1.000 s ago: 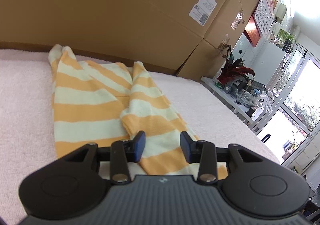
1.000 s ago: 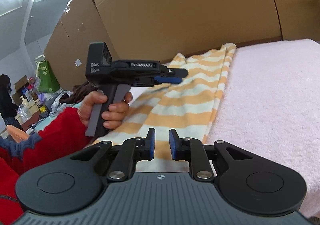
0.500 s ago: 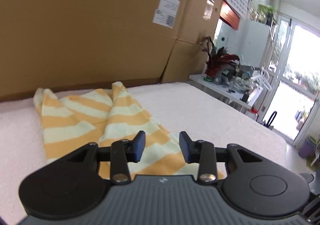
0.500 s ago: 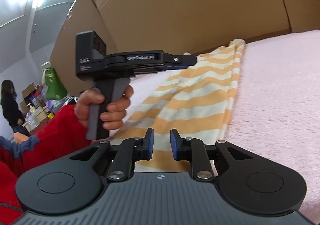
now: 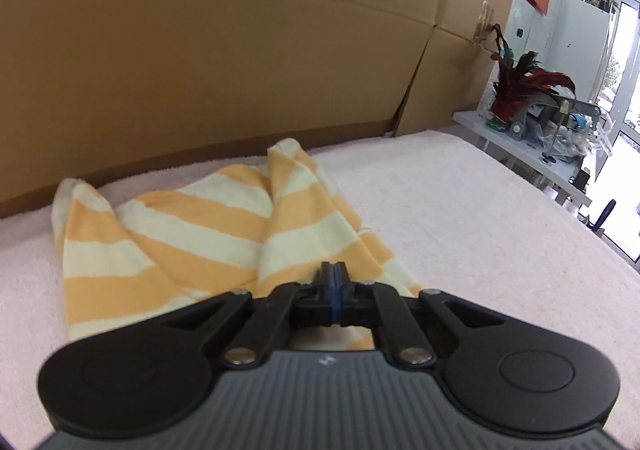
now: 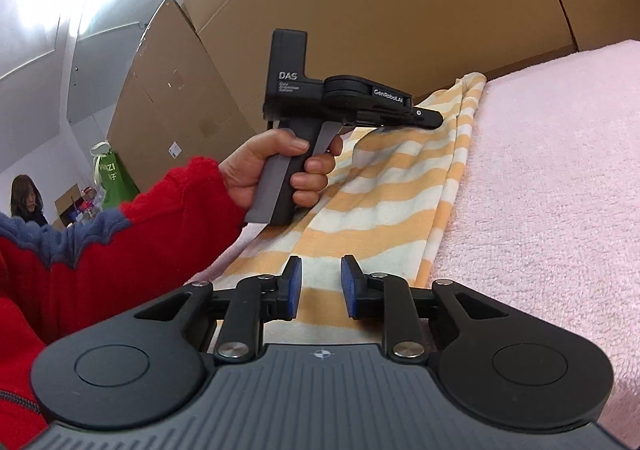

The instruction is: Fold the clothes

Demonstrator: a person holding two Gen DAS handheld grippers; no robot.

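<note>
Over on the left there's a red sleeve [image 6: 120, 234], and the hand [image 6: 276, 170] coming out of it grips the left gripper [image 5: 333, 284], whose fingers are pressed together. Can't tell if any fabric is pinched between them. The orange and cream striped garment [image 5: 192, 234] lies lengthwise on the pink towel-covered surface [image 5: 480, 218], its far end near the back edge by the cardboard boxes [image 5: 224, 34]. The right gripper [image 6: 320, 286] hovers over the garment's near end, fingers apart, holding nothing.

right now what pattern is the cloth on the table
Wide orange and pale cream stripes on the cloth, shown best in the left wrist view.
</note>
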